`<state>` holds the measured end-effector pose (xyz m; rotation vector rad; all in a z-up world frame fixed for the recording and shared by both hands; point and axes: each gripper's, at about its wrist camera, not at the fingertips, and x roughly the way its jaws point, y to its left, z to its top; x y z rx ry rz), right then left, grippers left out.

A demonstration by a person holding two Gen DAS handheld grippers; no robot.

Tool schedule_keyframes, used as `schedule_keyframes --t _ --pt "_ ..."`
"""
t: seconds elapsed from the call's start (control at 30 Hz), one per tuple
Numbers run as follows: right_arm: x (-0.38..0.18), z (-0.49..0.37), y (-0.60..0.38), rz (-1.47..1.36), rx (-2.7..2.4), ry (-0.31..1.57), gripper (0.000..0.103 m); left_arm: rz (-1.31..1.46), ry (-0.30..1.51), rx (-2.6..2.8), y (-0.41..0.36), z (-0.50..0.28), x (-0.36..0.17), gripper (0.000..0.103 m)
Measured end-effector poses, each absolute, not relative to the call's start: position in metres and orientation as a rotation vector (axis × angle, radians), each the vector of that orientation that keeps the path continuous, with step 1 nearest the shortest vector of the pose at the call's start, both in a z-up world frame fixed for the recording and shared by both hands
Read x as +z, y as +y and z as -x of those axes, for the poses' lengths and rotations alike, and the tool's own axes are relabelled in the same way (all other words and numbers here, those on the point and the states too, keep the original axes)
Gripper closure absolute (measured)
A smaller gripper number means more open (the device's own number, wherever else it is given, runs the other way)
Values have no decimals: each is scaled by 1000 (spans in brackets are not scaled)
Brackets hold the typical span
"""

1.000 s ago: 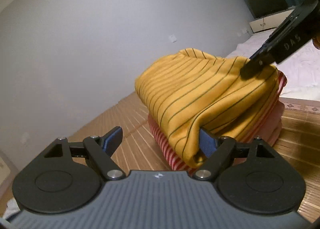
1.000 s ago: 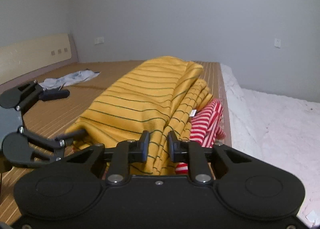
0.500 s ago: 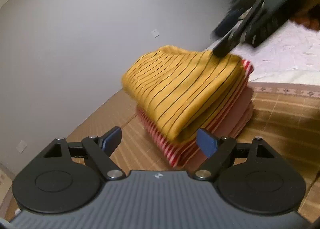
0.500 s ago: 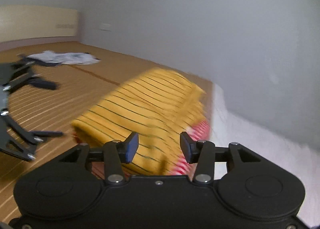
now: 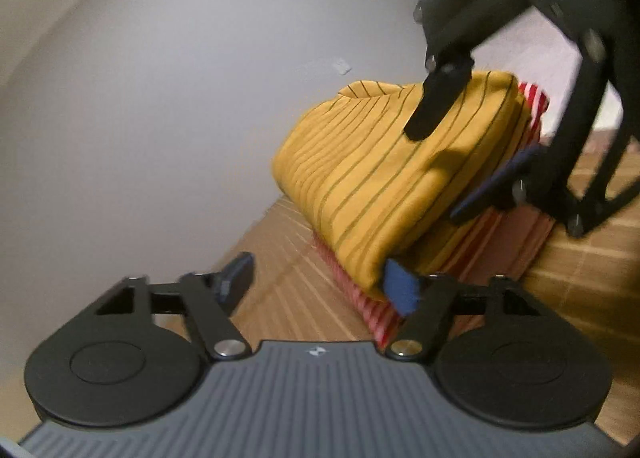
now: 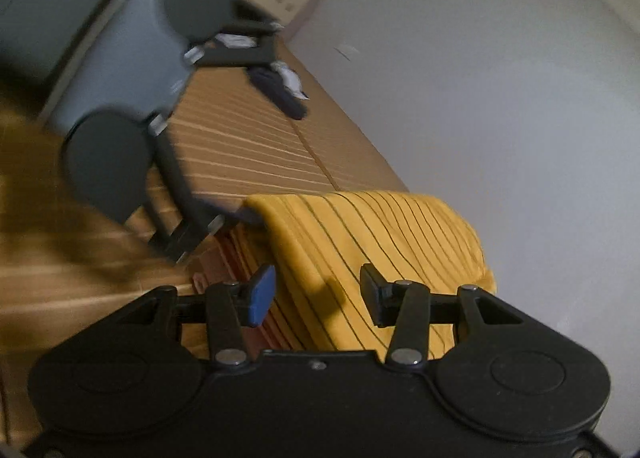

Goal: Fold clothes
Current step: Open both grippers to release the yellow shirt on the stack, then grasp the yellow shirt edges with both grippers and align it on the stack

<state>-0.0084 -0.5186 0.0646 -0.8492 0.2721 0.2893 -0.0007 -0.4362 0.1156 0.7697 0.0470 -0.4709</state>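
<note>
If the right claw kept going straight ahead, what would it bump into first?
Probably the folded yellow striped shirt. It lies right ahead of the open right claw, on top of the stack. How near is hard to tell.

- left gripper (image 5: 320, 286): jaws partly apart, have just been closing; nothing pinched between the pads; right pad (image 5: 400, 292) sits against the near corner of a folded cloth stack, left pad free
- right gripper (image 6: 314, 294): jaws half apart, have just been opening; pads not pressing, cloth lies under the gap
- right gripper rolled to one side; in the left wrist view it enters blurred from upper right, one finger above the stack, the other at its side
</note>
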Motion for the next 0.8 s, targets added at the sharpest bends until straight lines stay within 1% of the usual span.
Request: schedule_keyframes --t 0.03,0.1,0.13,0.17,0.23,0.3,0.33,0.4,0.43,0.47,0.57,0.63,0.67,0.77,0.8 --pt "60 11 -516 898 297 244 55 -772 47 -476 -436 2 115 47" --pt "53 15 -510 975 295 196 55 -808 38 -480 -440 4 112 62" --pt "51 14 -507 985 285 181 55 -830 32 -484 -442 6 111 64" --pt "50 13 -504 987 269 170 55 -851 27 -488 -444 8 109 69" --pt "47 10 -498 1007 246 166 56 -869 22 -499 -445 9 109 72" --pt "41 8 -493 1060 241 176 60 -896 9 -509 -444 10 108 72" --pt "38 7 -491 1086 236 182 61 -906 3 -514 -444 10 109 72" --pt "32 3 -489 1129 208 193 71 -911 2 -527 -442 11 110 72" --pt "30 2 -489 1147 195 194 88 -914 -4 -528 -442 12 111 72" --pt "31 3 -489 1154 184 185 94 -917 -9 -529 -442 13 112 71" --pt "41 11 -493 1134 172 165 94 -969 -70 -529 -447 22 112 70" --pt "49 18 -494 1128 155 141 94 -1008 -116 -527 -453 25 109 54" --pt "50 20 -494 1131 154 138 94 -1028 -138 -526 -457 27 107 44" --pt "53 23 -497 1118 162 139 94 -1049 -137 -534 -466 23 105 44" --pt "53 23 -499 1111 167 142 94 -1037 -131 -539 -467 21 107 48"
